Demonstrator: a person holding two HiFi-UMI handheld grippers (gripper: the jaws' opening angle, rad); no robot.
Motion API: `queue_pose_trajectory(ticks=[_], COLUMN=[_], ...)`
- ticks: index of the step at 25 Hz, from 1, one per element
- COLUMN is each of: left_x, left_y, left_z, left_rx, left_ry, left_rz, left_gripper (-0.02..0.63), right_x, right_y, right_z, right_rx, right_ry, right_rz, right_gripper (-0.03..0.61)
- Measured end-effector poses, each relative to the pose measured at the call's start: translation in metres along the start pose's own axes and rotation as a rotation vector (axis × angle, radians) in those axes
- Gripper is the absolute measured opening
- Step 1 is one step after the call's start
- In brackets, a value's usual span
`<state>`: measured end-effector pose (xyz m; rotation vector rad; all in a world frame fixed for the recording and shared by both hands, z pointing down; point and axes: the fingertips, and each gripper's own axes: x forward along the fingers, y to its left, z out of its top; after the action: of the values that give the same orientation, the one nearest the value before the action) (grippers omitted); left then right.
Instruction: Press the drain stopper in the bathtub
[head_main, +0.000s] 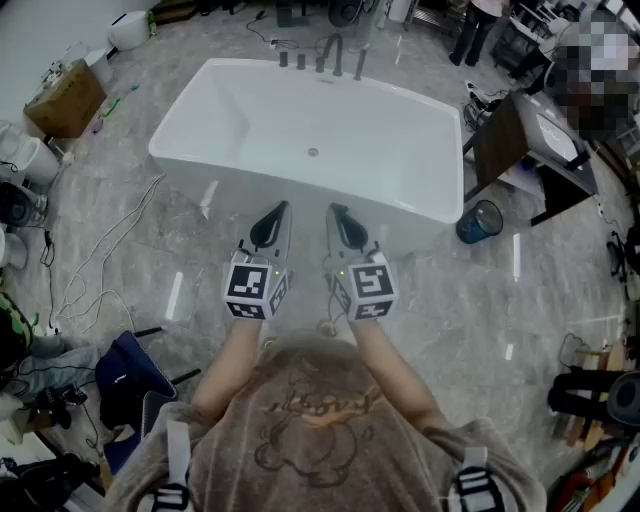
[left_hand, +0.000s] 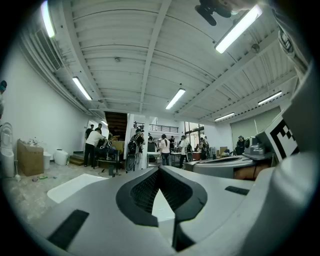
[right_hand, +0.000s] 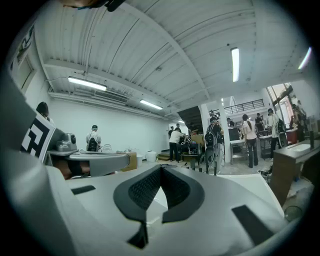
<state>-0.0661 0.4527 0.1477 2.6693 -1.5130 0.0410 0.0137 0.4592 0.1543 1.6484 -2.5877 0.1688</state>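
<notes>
Fingers of the left gripper (head_main: 282, 208) are seen meeting at their tips, with only a small wedge of space left behind the pads and nothing held in it. The right gripper (head_main: 335, 211) is closed in the same way and is likewise empty. Both are held side by side on the near side of the bathtub (head_main: 300, 192), just short of its near rim, with their tips aimed across it. A closed, blunt tip is judged to suit pushing rather than grasping, and the paired hold suggests that no reach into the tub has been begun yet.

The drain stopper (head_main: 313, 152) is found on the bathtub floor, near its middle, beyond both grippers and well apart from them, roughly on the line that runs between the two tips. It is a small round disc, so no long axis can be made out. Its face is turned upward, and a press straight down into the bathtub floor is judged to be called for. The bathtub's own long axis is laid crosswise to the grippers, and the taps (head_main: 330, 55) are set at its far rim.
</notes>
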Motion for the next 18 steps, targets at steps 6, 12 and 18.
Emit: queue_pose_trajectory(ticks=[6,12,18], left_x=[0.013,0.036,0.072], left_y=[0.002,0.006,0.0], left_z=[-0.004,-0.002,-0.002], left_rx=[0.004,-0.014,-0.007], left_ry=[0.007,0.004,-0.006], left_rz=[0.004,0.011,0.037], left_gripper=[0.005,0.005,0.005], right_x=[0.009,0.026,0.041], right_y=[-0.01,-0.022,-0.057], right_z=[-0.005,0.001,0.011], right_rx=[0.009,0.014,-0.032], right_ry=[0.005,-0.02,-0.035], right_rz=[0.002,0.024,0.08], right_gripper=[-0.003,-0.002,-0.002])
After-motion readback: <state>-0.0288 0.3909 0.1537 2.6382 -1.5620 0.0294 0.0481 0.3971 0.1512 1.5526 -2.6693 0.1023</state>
